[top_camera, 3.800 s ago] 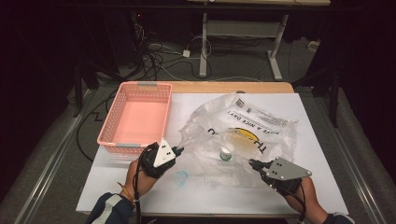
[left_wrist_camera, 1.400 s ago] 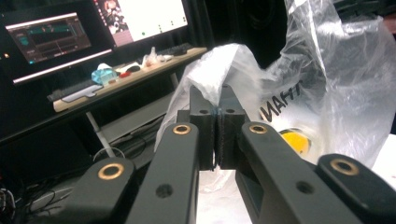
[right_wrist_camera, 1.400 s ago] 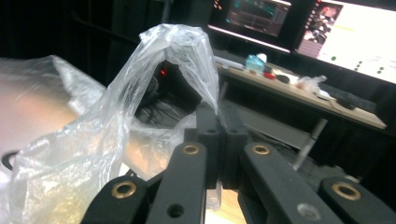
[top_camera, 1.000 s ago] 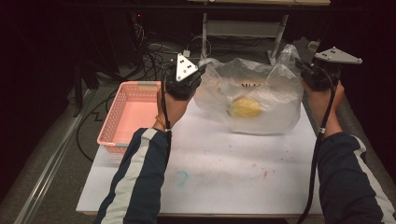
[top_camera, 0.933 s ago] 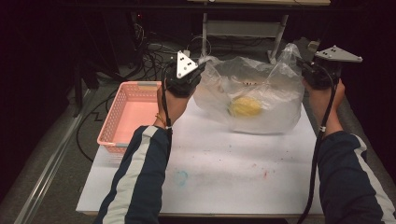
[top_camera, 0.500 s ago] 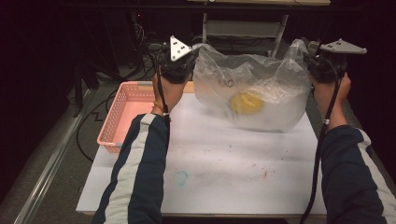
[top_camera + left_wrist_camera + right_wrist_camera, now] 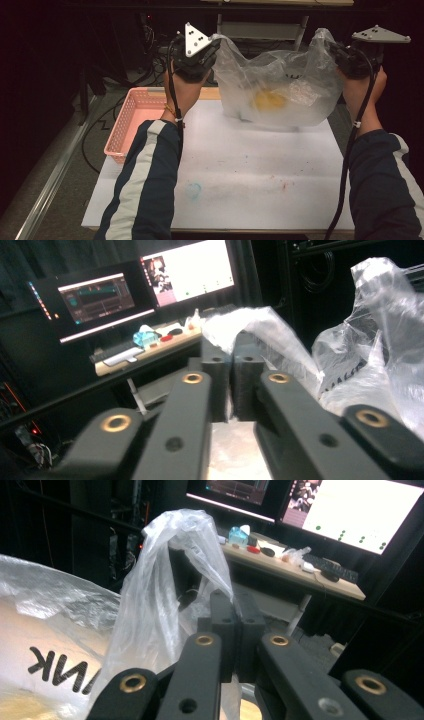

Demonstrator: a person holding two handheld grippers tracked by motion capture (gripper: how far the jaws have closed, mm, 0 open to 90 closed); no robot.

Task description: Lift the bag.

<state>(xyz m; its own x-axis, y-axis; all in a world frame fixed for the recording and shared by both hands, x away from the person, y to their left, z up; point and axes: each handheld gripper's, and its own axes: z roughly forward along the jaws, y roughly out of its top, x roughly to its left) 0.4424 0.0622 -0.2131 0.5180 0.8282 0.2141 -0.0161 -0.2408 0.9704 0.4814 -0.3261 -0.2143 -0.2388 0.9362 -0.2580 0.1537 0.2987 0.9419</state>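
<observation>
Plastic bag holds yellow item; left claw, right claw clamped on bag edges; pink basket empty.

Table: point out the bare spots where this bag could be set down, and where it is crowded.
The white table top is bare across its middle and near edge, between the two sleeves. The pink basket takes the left edge; its floor looks bare too. The far end is crowded: the plastic bag hangs there between the left gripper and right gripper.
</observation>
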